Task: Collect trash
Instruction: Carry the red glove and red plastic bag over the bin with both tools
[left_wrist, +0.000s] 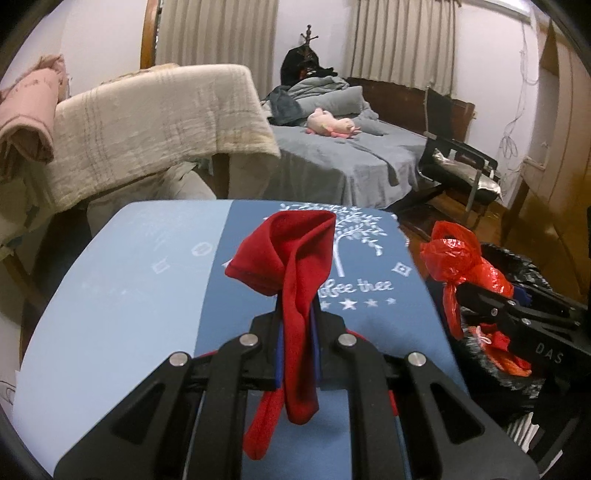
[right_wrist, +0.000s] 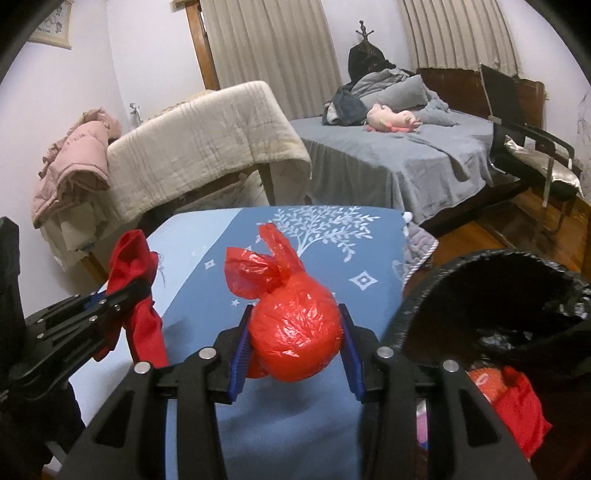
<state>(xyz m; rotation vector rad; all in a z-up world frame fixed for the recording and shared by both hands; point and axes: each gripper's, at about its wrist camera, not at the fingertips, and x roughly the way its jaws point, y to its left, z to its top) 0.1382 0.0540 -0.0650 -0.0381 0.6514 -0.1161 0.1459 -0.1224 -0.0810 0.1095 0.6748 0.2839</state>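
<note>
Left tool (left_wrist: 295, 314) clenched on red cloth (left_wrist: 291, 258), right tool (right_wrist: 295, 332) grasping tied red bag (right_wrist: 295, 332) mid-frame, both above the bench (left_wrist: 129, 277), bin (right_wrist: 498, 295) lower right.

Red cloth + red bag, both lifted off the tabletop.
Red cloth (left_wrist: 291, 280) limp, draped w/ ends hanging; knotted red plastic bag (right_wrist: 295, 339) round, full; black-lined bin (right_wrist: 491, 295) at right, prob. holding red scraps.
</note>
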